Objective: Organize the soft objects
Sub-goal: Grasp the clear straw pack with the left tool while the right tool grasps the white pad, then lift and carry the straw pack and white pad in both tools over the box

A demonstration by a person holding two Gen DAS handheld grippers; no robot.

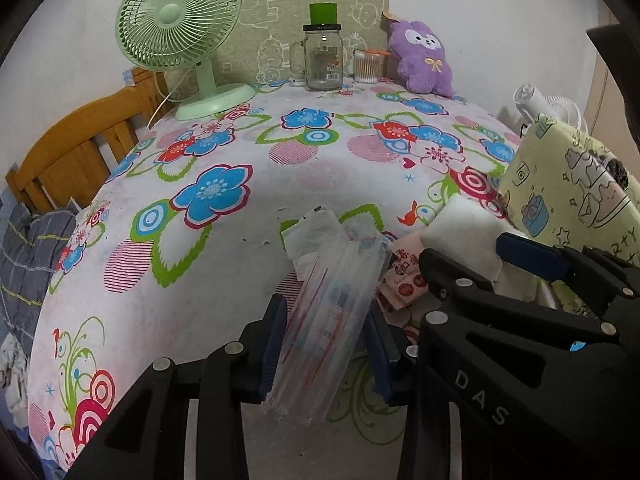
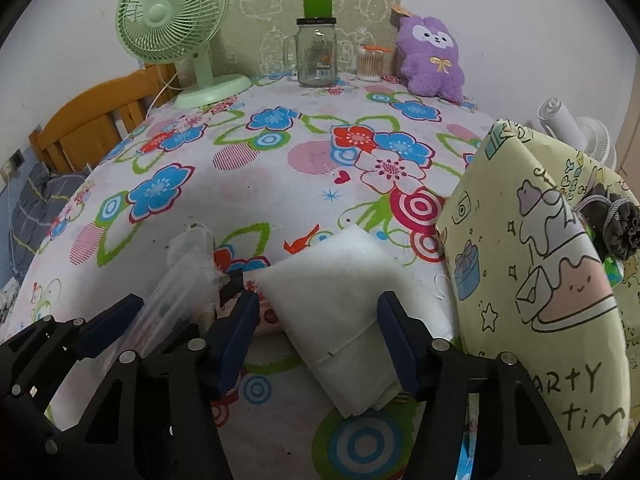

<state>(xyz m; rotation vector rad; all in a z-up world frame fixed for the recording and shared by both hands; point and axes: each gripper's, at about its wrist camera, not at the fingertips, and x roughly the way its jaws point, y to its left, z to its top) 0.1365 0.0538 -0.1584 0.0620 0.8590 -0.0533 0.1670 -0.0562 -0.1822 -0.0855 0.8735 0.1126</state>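
Observation:
My left gripper is open, its fingers on either side of a clear plastic packet that lies on the flowered tablecloth. My right gripper is open around a folded white cloth; the pads do not press it. A small pink printed pack lies between packet and cloth. A yellow cartoon-print fabric bag stands just right of the cloth, with a dark grey drawstring pouch in its mouth. In the left wrist view the right gripper sits over the white cloth.
At the far edge stand a green desk fan, a glass mug jar, a cotton-swab tub and a purple plush toy. A wooden bed frame is at left. A white fan stands behind the bag.

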